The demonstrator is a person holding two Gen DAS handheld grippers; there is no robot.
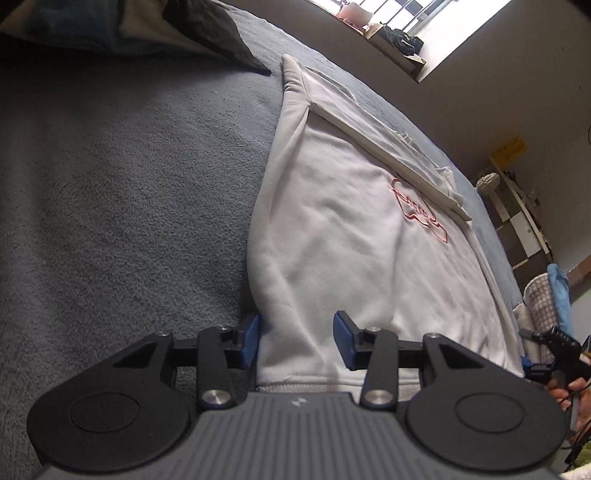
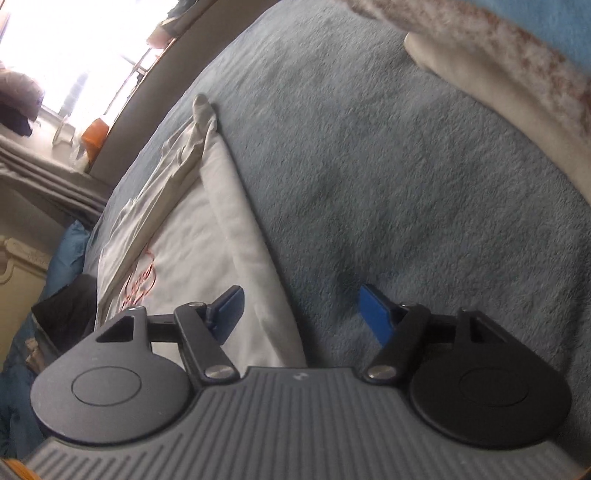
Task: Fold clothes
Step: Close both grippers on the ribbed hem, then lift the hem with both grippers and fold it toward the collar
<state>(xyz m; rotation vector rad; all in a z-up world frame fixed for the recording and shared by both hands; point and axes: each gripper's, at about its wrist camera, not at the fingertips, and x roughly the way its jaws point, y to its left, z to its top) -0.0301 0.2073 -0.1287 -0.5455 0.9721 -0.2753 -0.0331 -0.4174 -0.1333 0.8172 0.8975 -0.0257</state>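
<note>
A white sweatshirt [image 1: 343, 236] with a red outline print lies flat on a grey-blue fleece blanket [image 1: 122, 206], its sleeves folded inward. My left gripper [image 1: 297, 339] is open, its blue pads straddling the garment's near left hem corner. In the right wrist view the same white sweatshirt [image 2: 207, 236] stretches away to the left. My right gripper [image 2: 301, 314] is open over the garment's right edge, one pad above the white cloth and the other above the blanket. The right gripper [image 1: 554, 347] also shows at the far right of the left wrist view, held by a hand.
Dark and pale pillows [image 1: 155, 29] lie at the bed's far end. A window sill [image 1: 391, 40] with clutter runs behind the bed. A folded blue and speckled cloth [image 2: 517, 55] rests at the upper right. Shelves and a basket [image 1: 539, 302] stand beside the bed.
</note>
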